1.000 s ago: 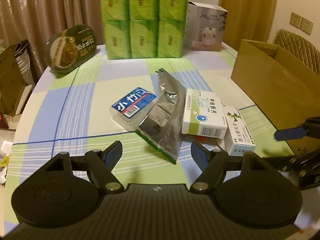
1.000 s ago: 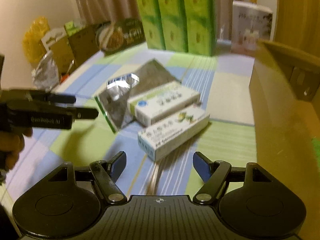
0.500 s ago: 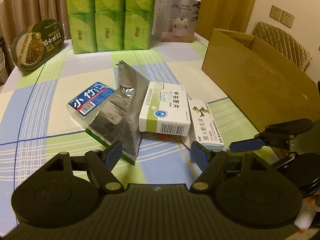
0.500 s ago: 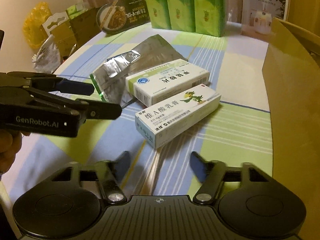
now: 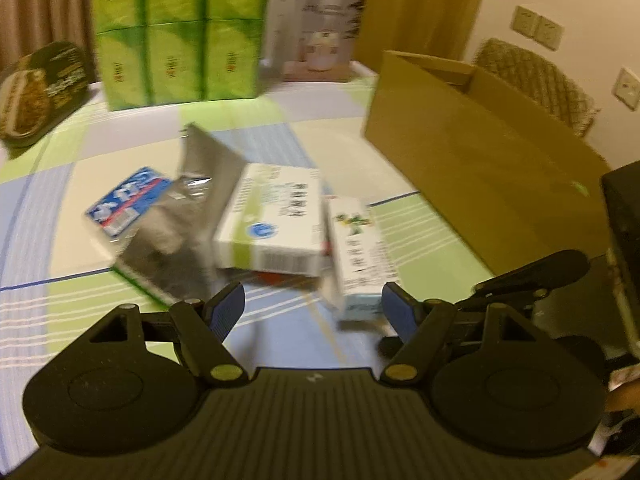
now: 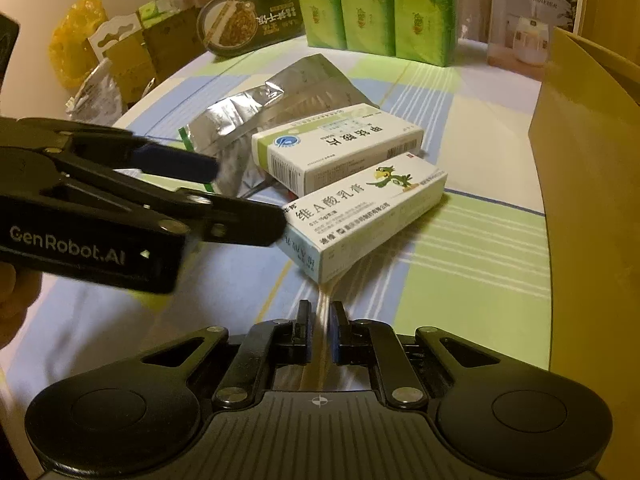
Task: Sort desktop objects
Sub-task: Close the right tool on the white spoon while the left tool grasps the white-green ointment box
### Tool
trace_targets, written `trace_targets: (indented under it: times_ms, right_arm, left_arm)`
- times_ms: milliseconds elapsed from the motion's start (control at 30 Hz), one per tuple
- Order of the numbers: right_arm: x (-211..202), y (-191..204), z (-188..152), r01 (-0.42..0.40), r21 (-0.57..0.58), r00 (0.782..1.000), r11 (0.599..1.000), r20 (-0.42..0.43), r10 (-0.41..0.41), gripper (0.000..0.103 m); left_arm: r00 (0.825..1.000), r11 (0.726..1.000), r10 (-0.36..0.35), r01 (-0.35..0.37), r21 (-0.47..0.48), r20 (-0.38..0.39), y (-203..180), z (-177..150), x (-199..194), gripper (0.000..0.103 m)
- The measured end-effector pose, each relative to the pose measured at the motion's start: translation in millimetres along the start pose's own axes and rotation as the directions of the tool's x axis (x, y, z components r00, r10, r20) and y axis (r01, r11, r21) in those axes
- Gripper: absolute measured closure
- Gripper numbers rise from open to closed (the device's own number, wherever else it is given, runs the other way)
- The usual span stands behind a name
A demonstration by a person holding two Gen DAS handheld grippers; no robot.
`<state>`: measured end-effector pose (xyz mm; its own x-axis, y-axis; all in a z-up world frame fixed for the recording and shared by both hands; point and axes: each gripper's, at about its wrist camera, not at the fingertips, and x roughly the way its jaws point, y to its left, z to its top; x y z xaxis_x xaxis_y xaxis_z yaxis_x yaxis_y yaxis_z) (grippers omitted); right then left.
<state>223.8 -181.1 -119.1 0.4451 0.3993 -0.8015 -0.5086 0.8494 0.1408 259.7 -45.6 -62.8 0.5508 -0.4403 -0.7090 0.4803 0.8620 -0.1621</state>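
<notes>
The long ointment box lies on the table, its near short end turned toward both grippers. The left gripper is held wide open, one finger almost at this end, so it is judged nearer. The right gripper is nearly closed and empty.

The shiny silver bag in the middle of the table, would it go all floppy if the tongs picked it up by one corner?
Probably yes. The silver bag is creased and crumpled, so it looks like thin foil that would bend and droop. It lies fairly flat, so it is likely light. Its glossy surface may be slippery, and the white and green box rests partly on it, so it could drag.
</notes>
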Motion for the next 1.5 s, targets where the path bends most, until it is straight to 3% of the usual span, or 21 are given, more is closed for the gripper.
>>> trace_targets:
  times_ms: [233,467,600,700,767,967,1133,1300,1500]
  right_arm:
    - [-11.1,-8.0,-10.8,0.011,0.021,1.0,1.0,-0.009,-0.011,0.099]
    - [-21.2,-16.9,-18.5,0.024,0.038,1.0,0.999,-0.017,-0.023,0.099]
    - [-25.2,-19.0,-22.5,0.034,0.04,0.999,0.999,-0.022,-0.033,0.099]
    - [-29.5,-20.9,-25.8,0.051,0.041,0.998,0.998,-0.029,-0.05,0.099]
    - [-32.2,-22.5,-28.6,0.052,0.041,0.998,0.998,-0.035,-0.05,0.099]
    - [-46.0,-17.4,-41.8,0.085,0.028,0.995,0.996,-0.063,-0.084,0.099]
    - [-66.2,-8.7,-61.4,0.131,0.059,0.991,0.99,-0.034,-0.129,0.099]
    - [-73.7,-12.3,-81.3,0.151,0.206,0.988,0.967,0.0,-0.155,0.099]
    - [-73.5,-15.3,-81.4,0.182,0.231,0.981,0.956,0.023,-0.193,0.099]
  left_arm:
    - [1.0,0.997,-0.008,0.01,0.071,-0.029,-26.2,0.3,19.8,0.035]
    - [0.997,0.996,-0.057,0.06,0.067,-0.044,-37.1,-2.4,33.6,0.074]
    - [0.998,0.997,-0.033,0.036,0.069,-0.052,-43.3,-4.5,34.1,0.08]
    - [0.998,0.999,-0.035,0.037,0.036,-0.047,-42.8,-3.4,35.2,0.076]
    - [0.999,0.999,-0.026,0.027,0.035,-0.033,-45.4,-2.3,35.5,0.057]
    - [0.999,0.998,-0.026,0.027,0.048,-0.033,-52.4,-4.2,35.8,0.042]
    - [0.999,0.999,-0.029,0.03,0.041,-0.018,-54.5,-3.1,34.6,0.032]
    - [1.0,0.999,-0.021,0.021,0.035,-0.007,-58.7,-1.0,37.4,0.03]
    - [1.0,0.999,-0.016,0.017,0.05,-0.016,-69.8,-1.1,50.9,0.03]
